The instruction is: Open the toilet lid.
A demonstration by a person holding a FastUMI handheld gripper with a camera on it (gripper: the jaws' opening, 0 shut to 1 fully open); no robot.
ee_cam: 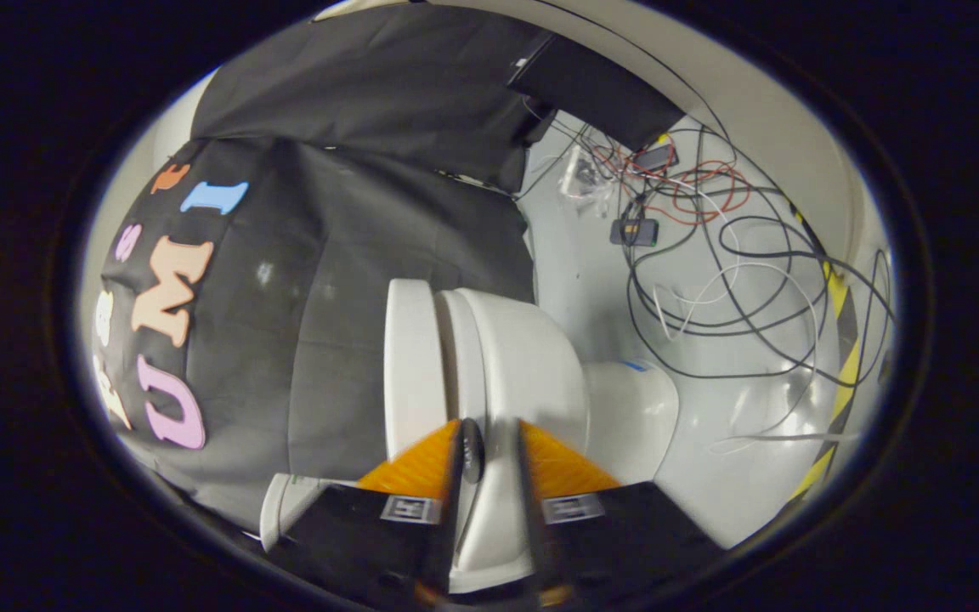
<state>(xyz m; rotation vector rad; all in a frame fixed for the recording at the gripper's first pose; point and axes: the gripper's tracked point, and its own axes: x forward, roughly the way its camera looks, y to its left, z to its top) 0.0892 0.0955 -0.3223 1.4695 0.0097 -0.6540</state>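
Note:
The white toilet (pixel 532 365) lies sideways in this rolled view, just ahead of my fingers. Its lid (pixel 409 357) is the flat slab on the black-cloth side. The seat (pixel 460 340) lies against the lid, with a thin seam between them, and the bowl and pedestal (pixel 634 416) are on the other side. My gripper (pixel 494 438) is at the toilet's front edge, jaws close together. The white front edge of lid and seat fills the narrow gap, touching both fingers. A small dark oval (pixel 472 450) sits by one fingertip. The fingers hide the nearest part of the rim.
The black cloth wall (pixel 328 255) hangs right behind the lid side. Beyond the bowl, a tangle of black, white and red cables (pixel 710 255) with small devices lies on the pale floor. Yellow-black hazard tape (pixel 838 357) marks the far edge. A small white cylinder (pixel 281 510) sits beside my fingers.

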